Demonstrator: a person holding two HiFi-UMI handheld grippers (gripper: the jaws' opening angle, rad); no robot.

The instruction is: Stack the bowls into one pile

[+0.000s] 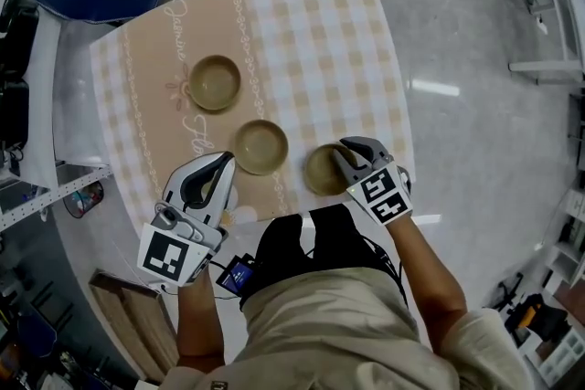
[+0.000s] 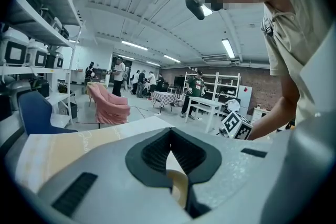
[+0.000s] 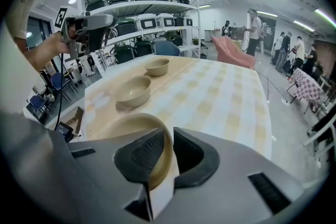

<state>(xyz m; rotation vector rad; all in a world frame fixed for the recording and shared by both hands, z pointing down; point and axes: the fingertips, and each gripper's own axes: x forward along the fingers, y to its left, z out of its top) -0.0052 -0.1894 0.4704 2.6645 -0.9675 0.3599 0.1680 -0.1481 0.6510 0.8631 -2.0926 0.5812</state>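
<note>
Head view has three bowls strung in a diagonal across the table (image 1: 338,41), from upper left of centre down toward lower right, none stacked yet. And the right claw (image 3: 169,145) is on the job: its jaws are drawn in narrow with the rim of the nearest bowl (image 1: 318,171) pinched between them, one pad inside the bowl, the other at its outer wall. That is a sensible hold for a shallow bowl, since a rim pinch leaves the underside free to drop into another bowl. This bowl looks to sit on the cloth at the lower right end of the row, close to the table's near edge. Just beside it, up and to the left, waits the middle bowl (image 1: 260,146), the likely landing spot. The far bowl (image 1: 215,82) sits apart, further up-left. Over at lower left the left claw (image 1: 222,162) hangs above the table with jaw tips together and nothing between them, parked clear, it seems, so the right side has room to lift and carry across. Judged from this, the task is at its first pick.
</note>
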